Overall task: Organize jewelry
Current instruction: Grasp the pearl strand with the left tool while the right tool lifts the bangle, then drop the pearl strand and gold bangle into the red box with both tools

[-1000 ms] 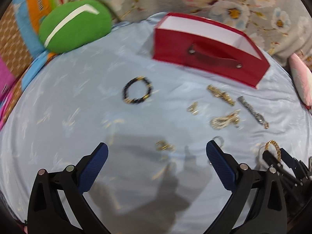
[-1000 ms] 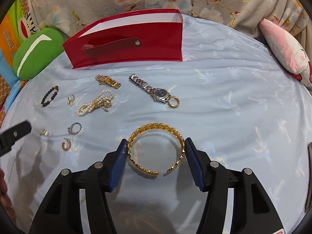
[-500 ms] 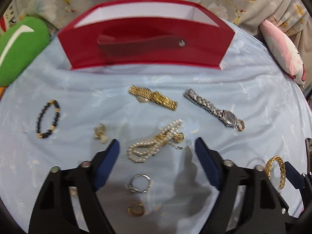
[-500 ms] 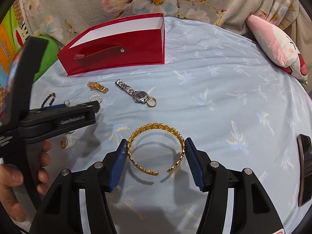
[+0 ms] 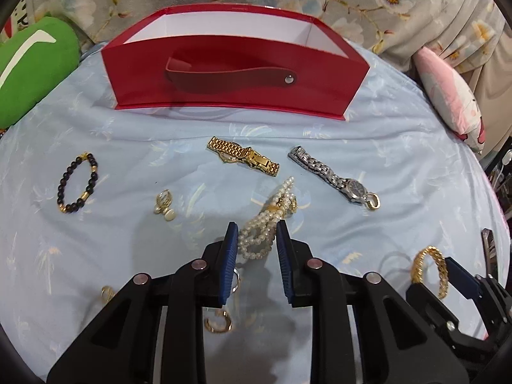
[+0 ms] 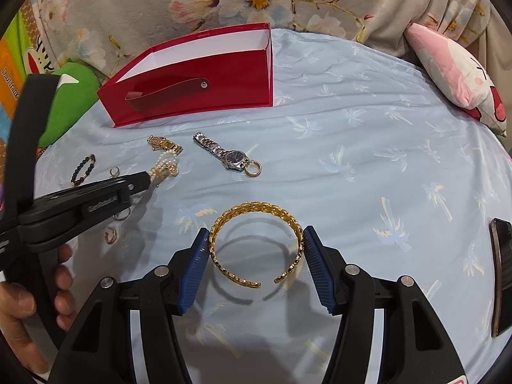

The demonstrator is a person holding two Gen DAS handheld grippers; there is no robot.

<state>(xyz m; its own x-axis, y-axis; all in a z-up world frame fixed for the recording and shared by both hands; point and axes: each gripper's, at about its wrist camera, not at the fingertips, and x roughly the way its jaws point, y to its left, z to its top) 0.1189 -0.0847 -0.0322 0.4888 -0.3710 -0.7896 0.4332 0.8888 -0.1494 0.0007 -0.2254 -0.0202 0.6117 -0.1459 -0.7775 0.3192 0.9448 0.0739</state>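
A pale blue sheet (image 5: 400,166) with a palm print covers the bed, and everything lies on it. At its far side stands the red box (image 5: 236,76), open at the top, white inside, with a strap handle on its front wall. A green cushion (image 5: 28,70) sits left of the box, a pink one (image 5: 448,96) to its right.

The right claw (image 6: 256,256) grips a gold bangle (image 6: 256,240) between its blue pads, one pad touching each side, the bangle's gap facing the camera. The left claw (image 5: 256,252) is nearly closed around the near end of a pearl strand (image 5: 268,220); whether the pads actually pinch the pearls cannot be told.

Beyond the pearls lie a gold watch (image 5: 243,156) and, to its right, a silver watch (image 5: 332,177) with a gold ring (image 5: 372,201) touching its near end. A black bead bracelet (image 5: 76,182) lies well to the left, and a pearl earring (image 5: 164,204) between it and the strand. Near the left claw's fingers lie a silver ring (image 6: 123,215) and a gold hoop (image 5: 219,321). A phone (image 6: 500,275) lies at the sheet's right edge.
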